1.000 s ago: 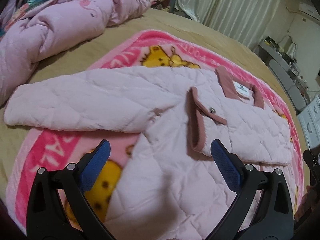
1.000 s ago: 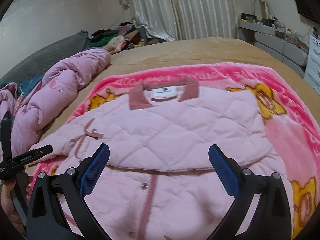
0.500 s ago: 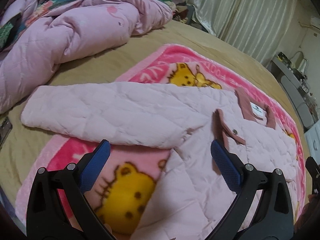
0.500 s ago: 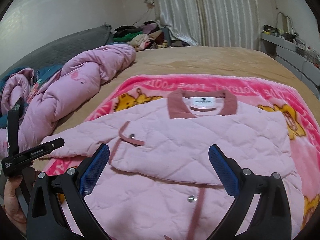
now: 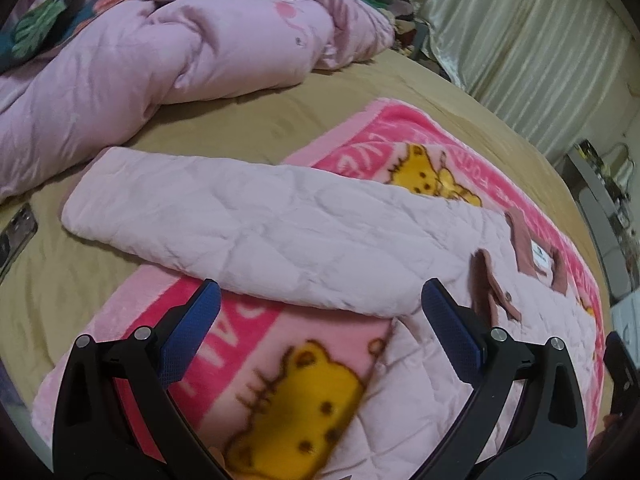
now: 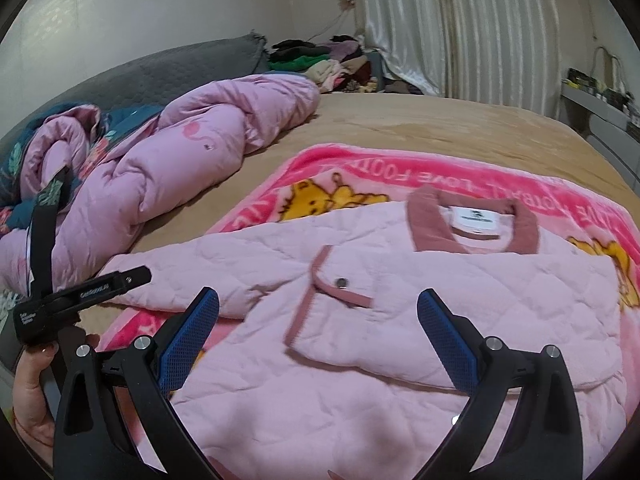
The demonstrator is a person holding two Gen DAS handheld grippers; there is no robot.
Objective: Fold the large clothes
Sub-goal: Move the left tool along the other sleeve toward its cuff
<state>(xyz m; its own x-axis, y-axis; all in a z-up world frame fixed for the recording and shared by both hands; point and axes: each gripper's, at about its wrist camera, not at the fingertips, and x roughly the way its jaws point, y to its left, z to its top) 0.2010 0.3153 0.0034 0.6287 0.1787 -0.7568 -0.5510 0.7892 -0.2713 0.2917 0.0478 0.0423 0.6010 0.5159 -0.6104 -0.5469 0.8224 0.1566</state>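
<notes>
A pale pink quilted jacket with a dusty-rose collar lies flat on a pink cartoon-bear blanket. Its right sleeve is folded across the chest, cuff with a snap on top. Its left sleeve stretches out to the left, the cuff end resting on the tan bed. My left gripper is open and empty, hovering just in front of that sleeve. My right gripper is open and empty above the jacket's chest. The left gripper's body also shows at the left of the right wrist view.
A rumpled pink duvet lies along the left of the tan bed. A phone lies at the bed's left edge. A pile of clothes sits by the curtains. A counter stands at far right.
Both grippers have moved left. The left gripper now faces the outstretched sleeve instead of the jacket's body. Both stay open and empty.
</notes>
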